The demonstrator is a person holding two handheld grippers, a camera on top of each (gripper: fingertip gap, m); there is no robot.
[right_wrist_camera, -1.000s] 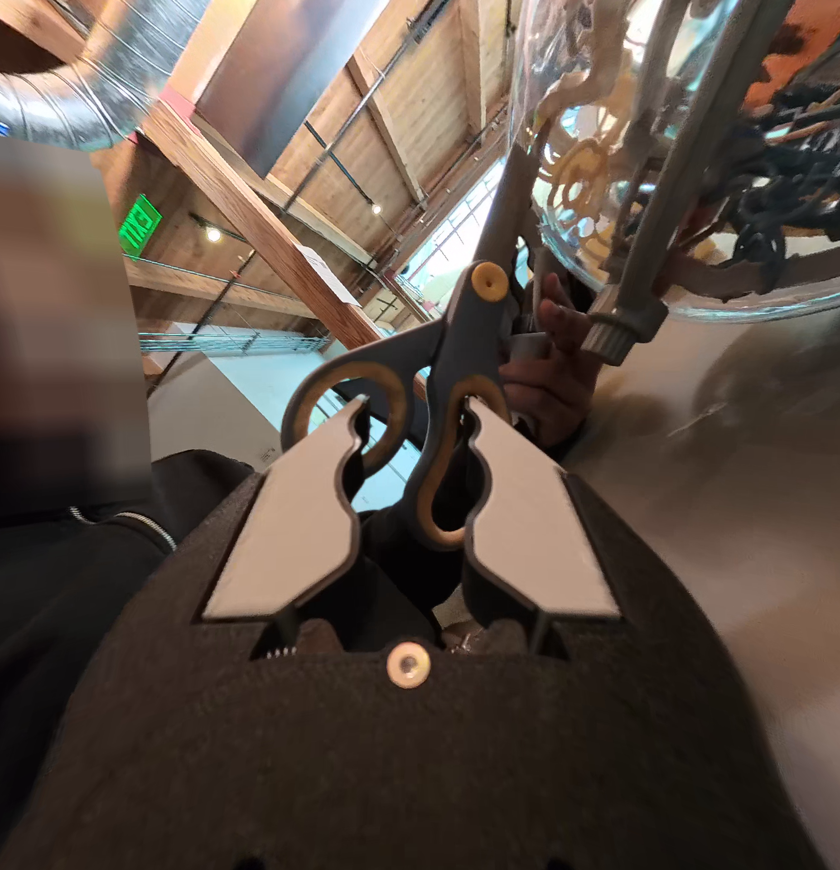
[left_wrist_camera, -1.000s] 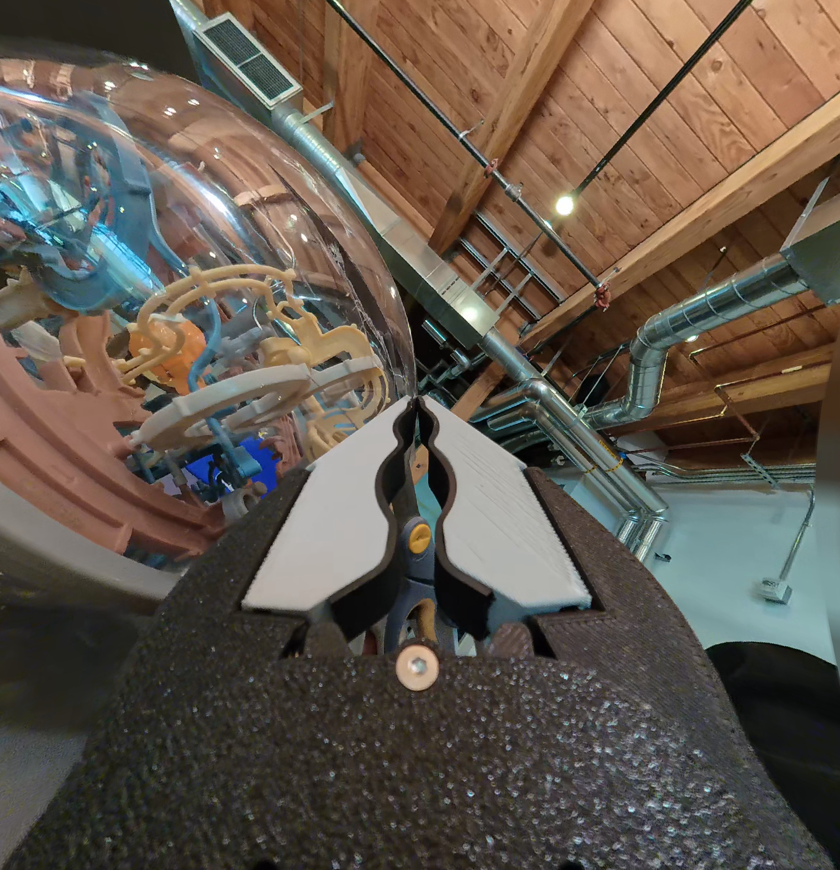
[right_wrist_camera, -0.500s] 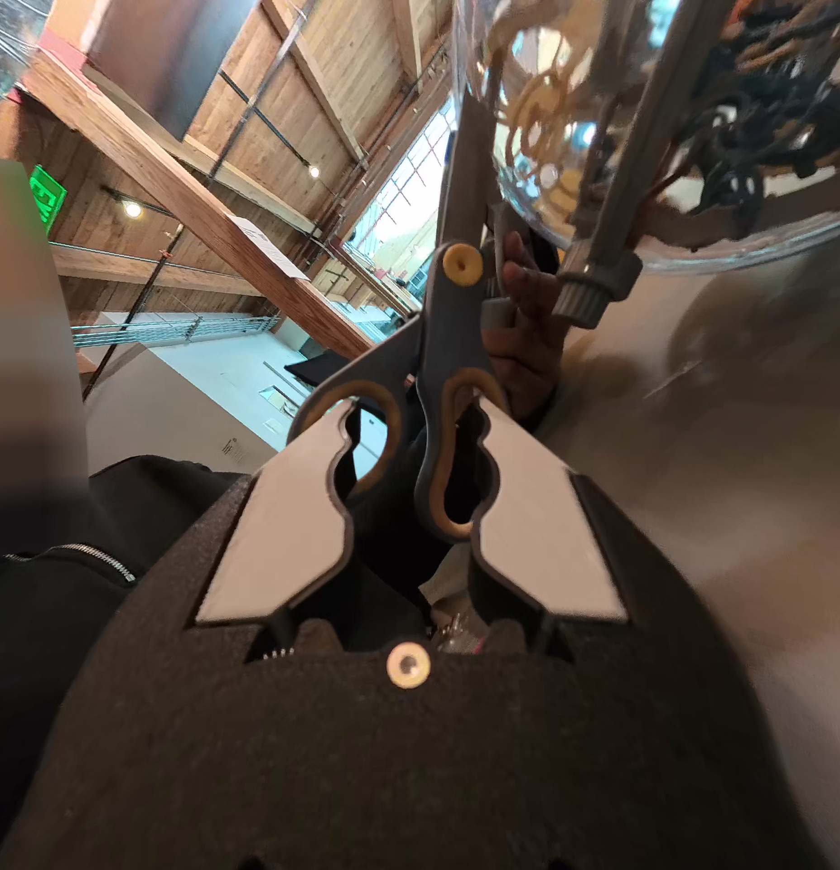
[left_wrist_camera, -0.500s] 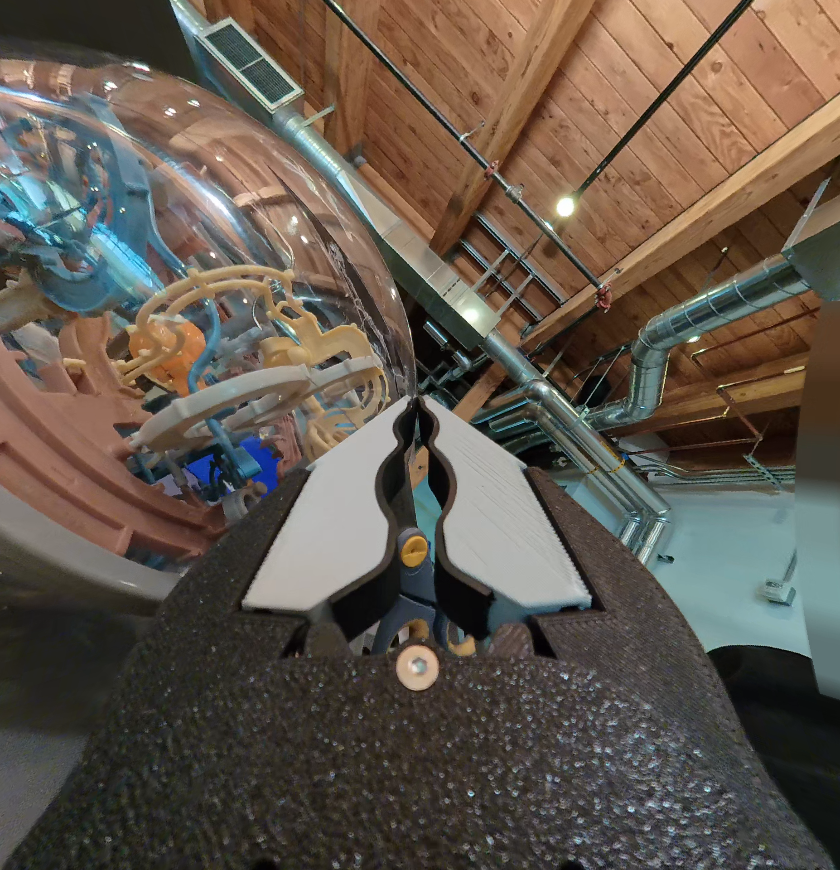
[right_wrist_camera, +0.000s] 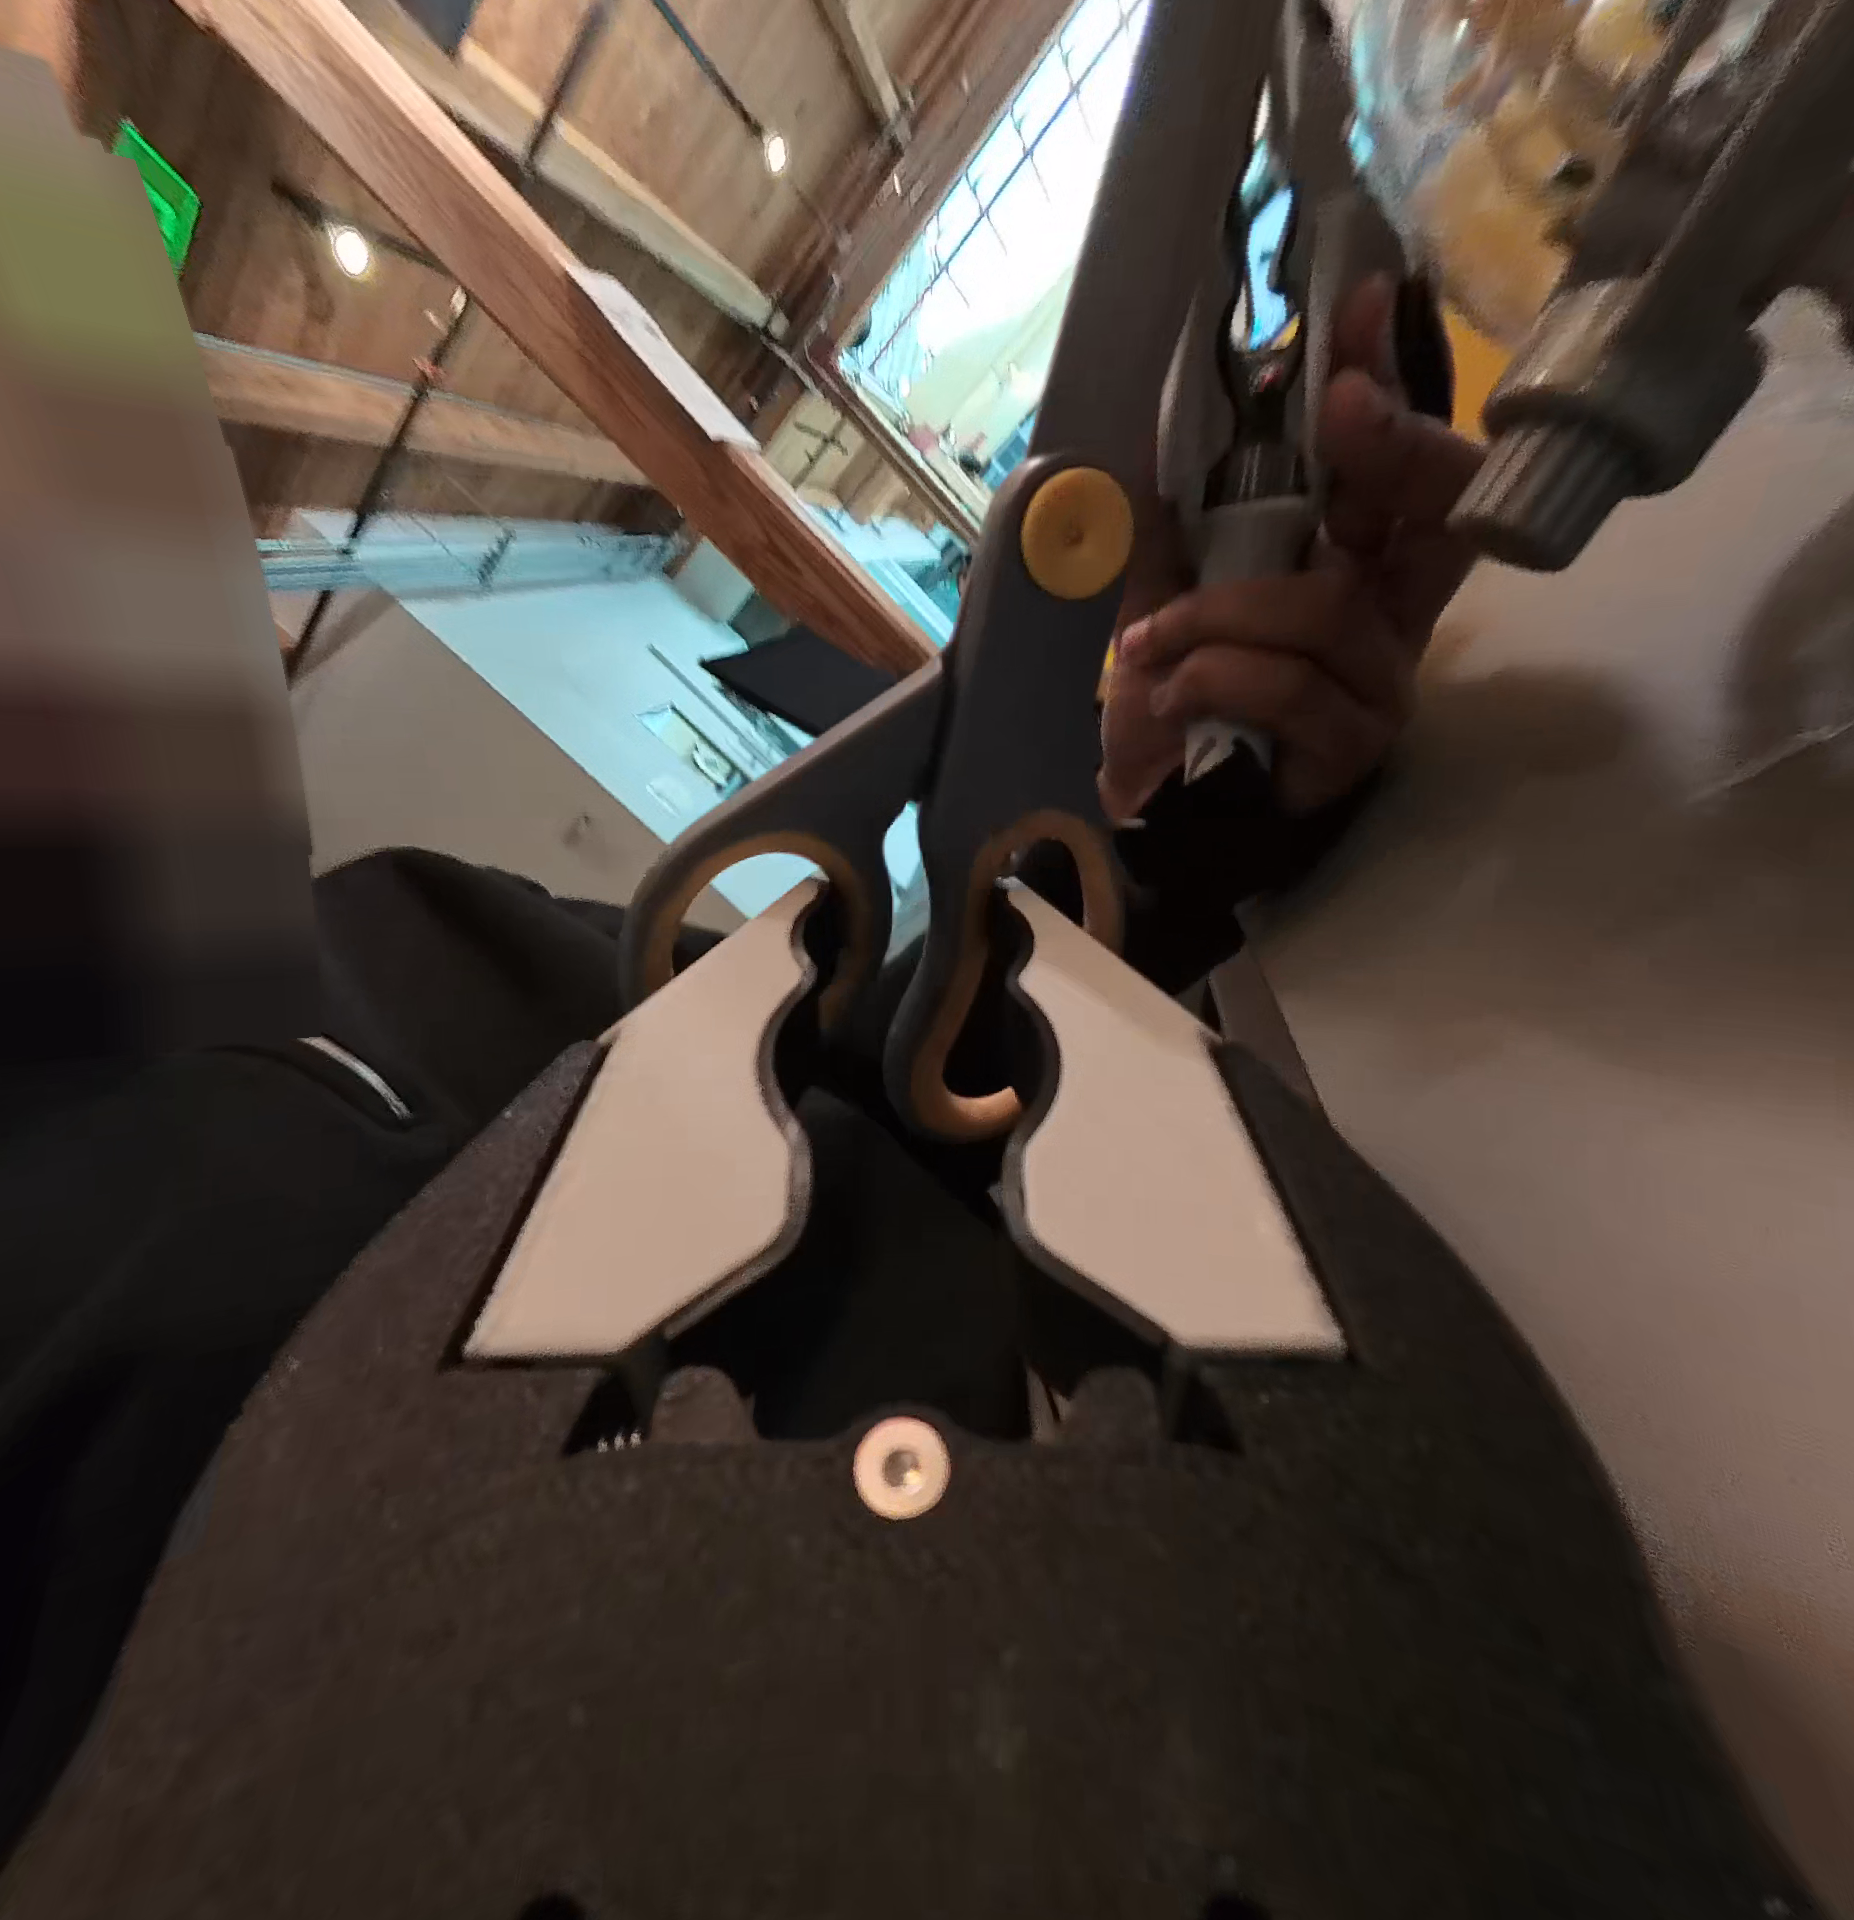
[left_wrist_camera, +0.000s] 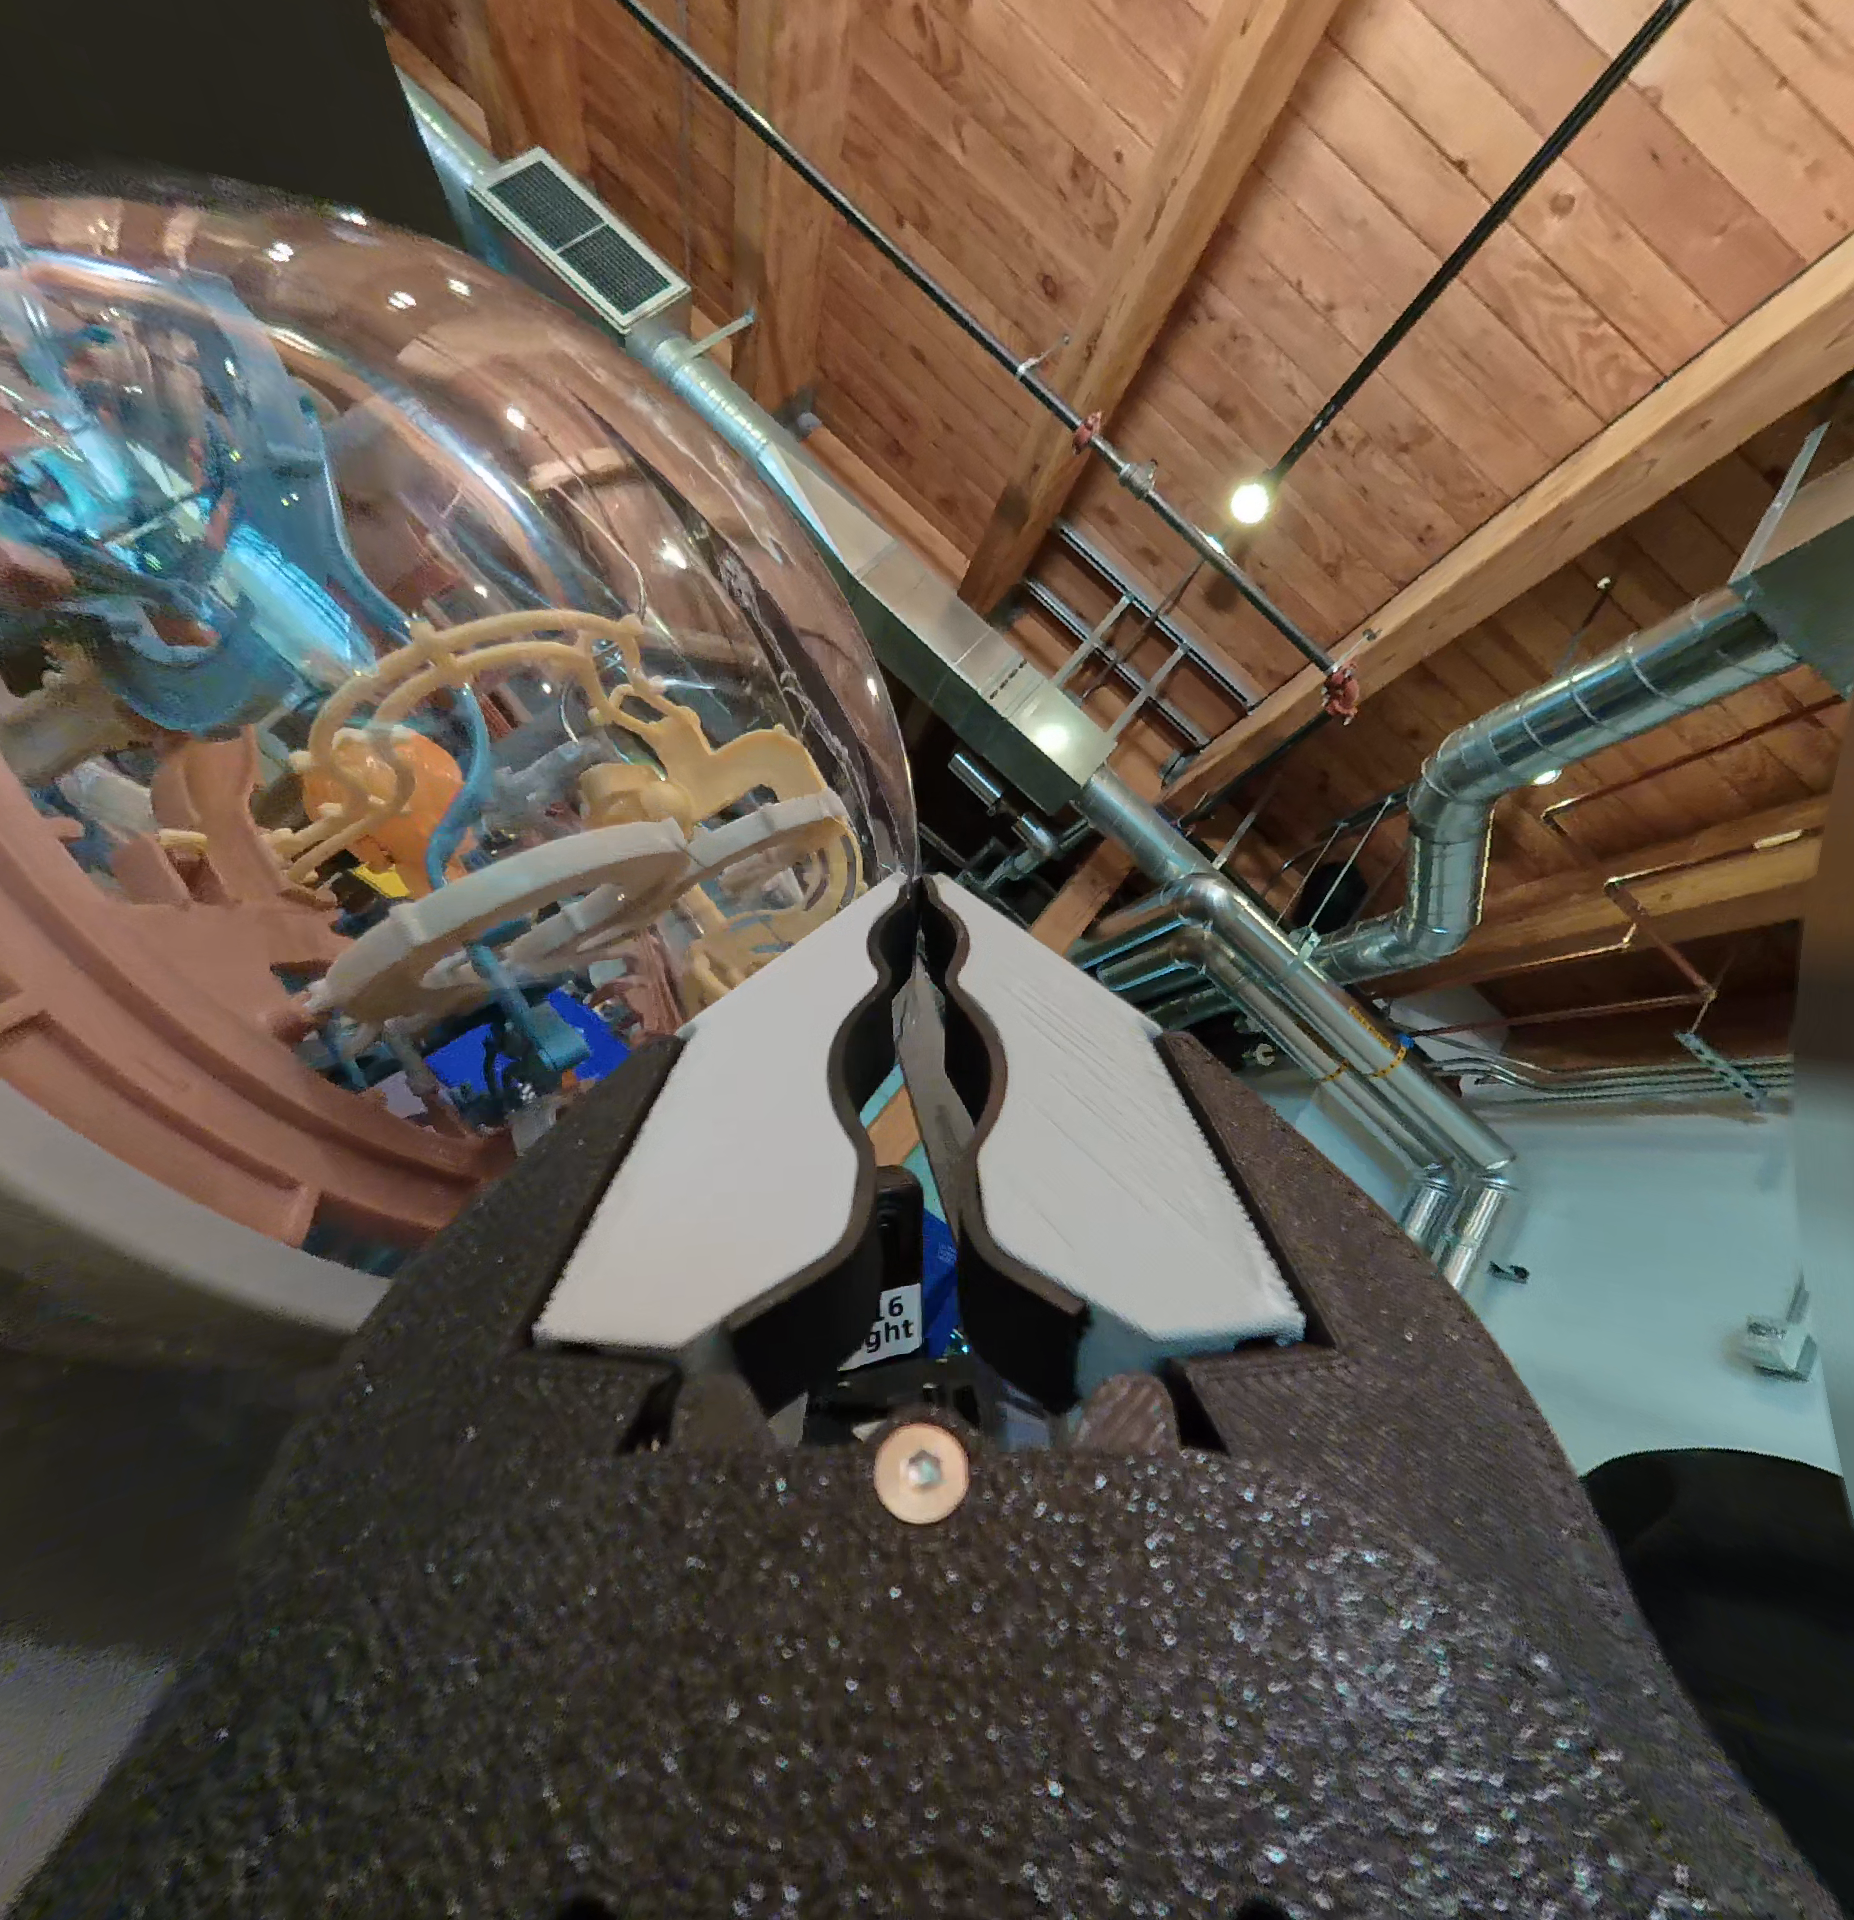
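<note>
My left gripper (left_wrist_camera: pixel 918 883) is shut on a blade of the scissors (left_wrist_camera: pixel 928 1060), and the thin grey blade runs between its white fingers. It points up beside a clear plastic globe (left_wrist_camera: pixel 383 675) with a coloured maze inside. My right gripper (right_wrist_camera: pixel 912 894) is closed on the grey and tan scissors handles (right_wrist_camera: pixel 933 935), with its fingertips at the two loops. The yellow pivot (right_wrist_camera: pixel 1077 530) stands above them. Farther off in the right wrist view, a hand (right_wrist_camera: pixel 1287 665) holds the left gripper's grip.
The globe's grey stand leg (right_wrist_camera: pixel 1588 447) stands on a grey table (right_wrist_camera: pixel 1577 1091) at the right. A person's black jacket (right_wrist_camera: pixel 175 1299) fills the lower left. Wooden ceiling beams and metal ducts (left_wrist_camera: pixel 1474 790) are overhead.
The scissors have slid back through my left gripper: the yellow pivot between its fingers is gone and only blade shows. My right gripper has drawn back with the handles, its fingers a little closer together.
</note>
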